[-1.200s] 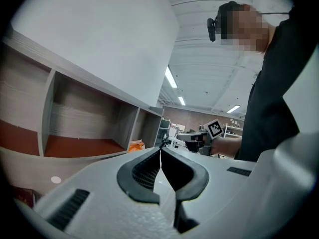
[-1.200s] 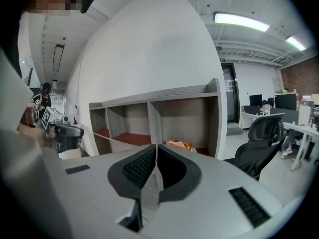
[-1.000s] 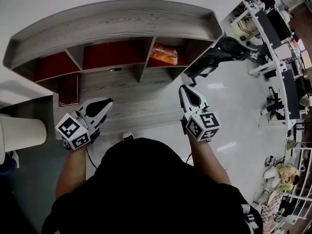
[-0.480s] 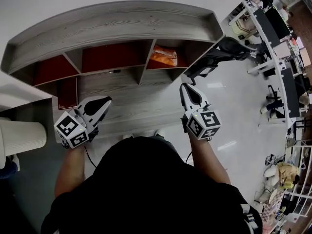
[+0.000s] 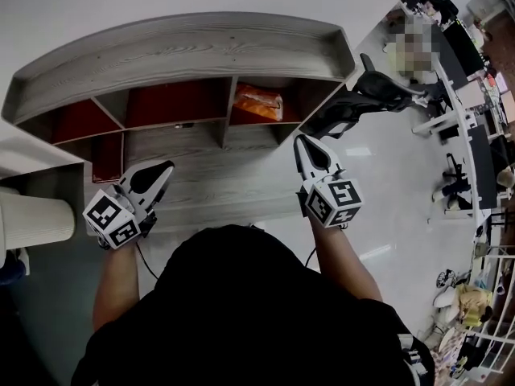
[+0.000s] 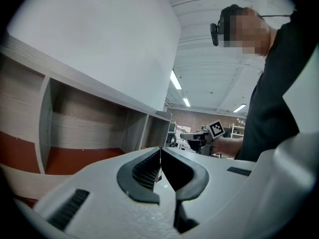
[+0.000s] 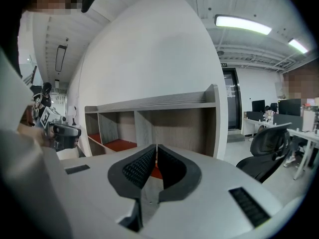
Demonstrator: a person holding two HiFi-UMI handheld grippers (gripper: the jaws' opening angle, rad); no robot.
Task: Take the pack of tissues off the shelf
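Note:
The orange pack of tissues point(image 5: 257, 100) lies in the right-hand compartment of the grey wooden shelf point(image 5: 185, 47). In the head view my right gripper point(image 5: 304, 141) hangs in front of that shelf, just below and right of the pack, apart from it. Its jaws are shut and hold nothing point(image 7: 156, 147). My left gripper point(image 5: 163, 169) is lower left, before the middle compartments, also shut and empty point(image 6: 160, 150). The shelf point(image 7: 164, 103) fills the right gripper view, but the pack is hidden behind the jaws. Red-floored compartments show in the left gripper view on the shelf point(image 6: 84, 118).
A black office chair point(image 5: 362, 95) stands right beside the shelf's right end. A white cylindrical bin point(image 5: 32, 219) and a white counter point(image 5: 32, 155) are at the left. Desks with monitors point(image 5: 475, 135) line the far right.
The shelf and pack sit further left in the head view. The left gripper has drifted down and left, the right gripper slightly toward the shelf. Both stay shut.

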